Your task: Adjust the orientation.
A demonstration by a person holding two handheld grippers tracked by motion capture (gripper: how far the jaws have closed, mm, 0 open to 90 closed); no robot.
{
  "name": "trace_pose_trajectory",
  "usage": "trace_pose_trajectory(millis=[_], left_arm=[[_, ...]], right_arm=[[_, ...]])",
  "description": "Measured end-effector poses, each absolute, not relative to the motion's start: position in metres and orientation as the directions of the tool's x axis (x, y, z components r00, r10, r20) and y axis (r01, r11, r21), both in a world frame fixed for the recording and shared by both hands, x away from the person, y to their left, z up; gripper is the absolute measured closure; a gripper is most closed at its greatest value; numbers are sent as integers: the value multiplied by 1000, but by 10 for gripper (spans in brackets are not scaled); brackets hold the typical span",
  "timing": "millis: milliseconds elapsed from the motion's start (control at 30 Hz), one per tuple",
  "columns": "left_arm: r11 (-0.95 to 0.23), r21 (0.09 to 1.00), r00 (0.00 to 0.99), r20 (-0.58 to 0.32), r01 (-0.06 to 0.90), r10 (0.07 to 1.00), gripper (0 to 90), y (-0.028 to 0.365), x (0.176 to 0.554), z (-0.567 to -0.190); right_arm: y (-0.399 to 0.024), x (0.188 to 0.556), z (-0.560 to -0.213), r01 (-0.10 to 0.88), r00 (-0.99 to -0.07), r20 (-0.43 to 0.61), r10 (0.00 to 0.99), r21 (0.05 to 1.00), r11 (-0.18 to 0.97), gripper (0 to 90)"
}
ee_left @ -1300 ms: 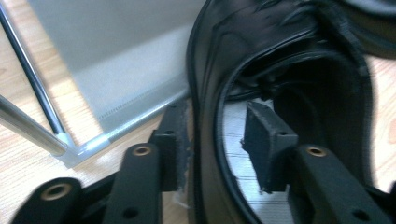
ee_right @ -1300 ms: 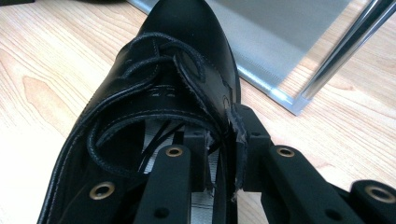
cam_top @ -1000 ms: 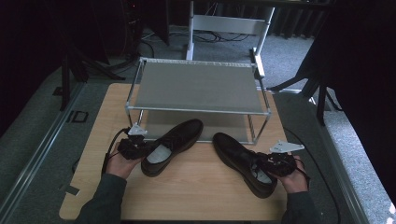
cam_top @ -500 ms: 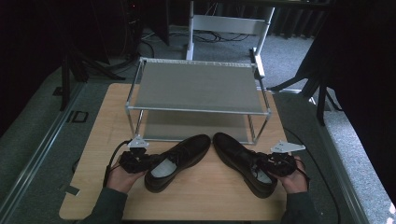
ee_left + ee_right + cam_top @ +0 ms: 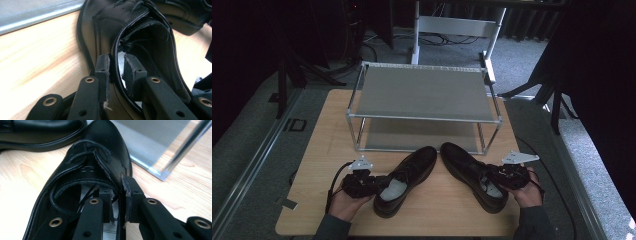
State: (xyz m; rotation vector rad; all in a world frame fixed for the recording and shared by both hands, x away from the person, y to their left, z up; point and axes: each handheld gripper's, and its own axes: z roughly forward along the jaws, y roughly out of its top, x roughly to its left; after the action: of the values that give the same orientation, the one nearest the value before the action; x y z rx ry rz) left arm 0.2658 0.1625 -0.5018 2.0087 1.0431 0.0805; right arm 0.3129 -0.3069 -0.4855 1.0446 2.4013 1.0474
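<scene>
Two black leather lace-up shoes lie toe-to-toe on the wooden table, in front of the rack. My left gripper is at the heel end of the left shoe. Its jaws have just been opening. In the left gripper view they straddle the side wall of that shoe, with a gap showing at the inner pad. My right gripper is shut on the side wall of the right shoe. In the right gripper view its pads pinch that shoe beside the laces.
A two-tier metal shoe rack stands at the back of the table, both shelves bare; its lower shelf and corner post are just beyond the toes. Grey carpet and dark stands surround the table. Bare wood lies left of the left shoe.
My left hand has drawn the left shoe toward the near edge and to the right, so its toe now sits beside the right shoe's toe. The right hand and shoe have stayed put.
</scene>
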Motion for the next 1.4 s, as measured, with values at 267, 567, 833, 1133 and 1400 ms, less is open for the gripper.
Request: trace_pose_trajectory(millis=[267, 567, 833, 1133, 1400], left_arm=[[-287, 720, 666, -315, 632, 676, 693, 150, 256, -505], [-237, 740, 656, -343, 629, 672, 470, 170, 256, -499], [-248, 781, 622, -217, 573, 752, 736, 196, 263, -505], [-402, 678, 676, -192, 616, 712, 888, 163, 289, -547], [-413, 683, 704, -210, 602, 678, 900, 136, 288, -550]], right_arm=[[-295, 310, -486, 462, -735, 3, 678, 734, 498, 791], [-298, 311, -488, 472, -733, 14, 680, 730, 495, 784], [-297, 310, -488, 470, -731, 7, 682, 729, 497, 782], [-298, 311, -488, 475, -736, 26, 676, 732, 489, 784], [-301, 311, -489, 478, -739, 41, 672, 735, 481, 785]])
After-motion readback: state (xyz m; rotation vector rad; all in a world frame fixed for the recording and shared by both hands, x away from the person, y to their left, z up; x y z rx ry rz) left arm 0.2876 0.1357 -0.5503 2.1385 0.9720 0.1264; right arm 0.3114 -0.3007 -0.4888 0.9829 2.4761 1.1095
